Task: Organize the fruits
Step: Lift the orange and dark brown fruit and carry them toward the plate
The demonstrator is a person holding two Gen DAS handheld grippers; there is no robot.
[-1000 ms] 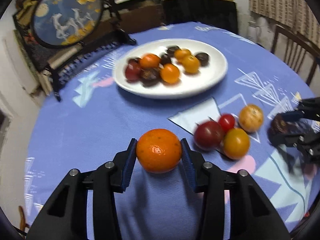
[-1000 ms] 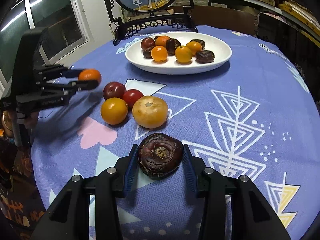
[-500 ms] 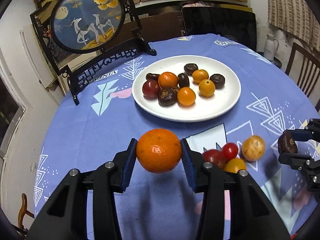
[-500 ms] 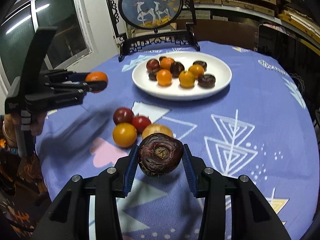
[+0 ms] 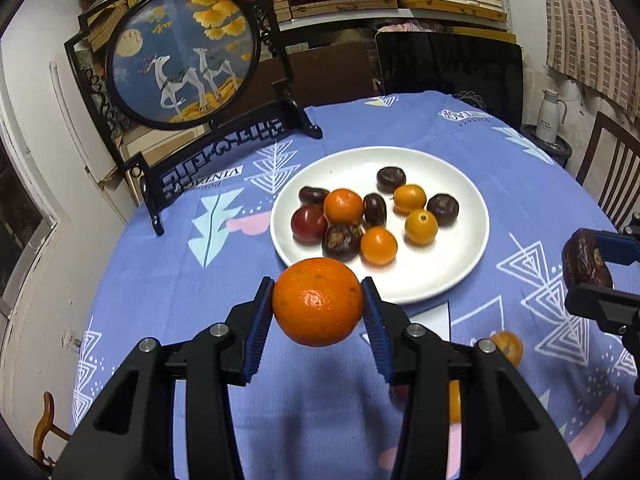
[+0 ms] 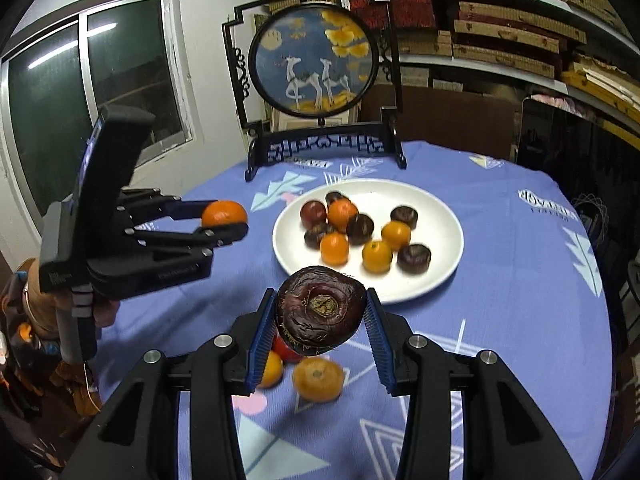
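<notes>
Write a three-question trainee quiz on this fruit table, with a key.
1. True or false: the left gripper holds an orange.
2. What does the right gripper hold? A) a tomato B) a dark wrinkled fruit C) nothing
3. Fill in: the sorted fruit lies on a white ____.

Key: 1 true, its jaws are shut on the orange. 2 B. 3 plate.

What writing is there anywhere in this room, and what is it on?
"...ENIA": printed on the blue tablecloth; its first letters are unclear.
Second tablecloth print: upside down and blurred, unreadable.
White lettering on the left gripper body: too small.
White jug label: too small.
</notes>
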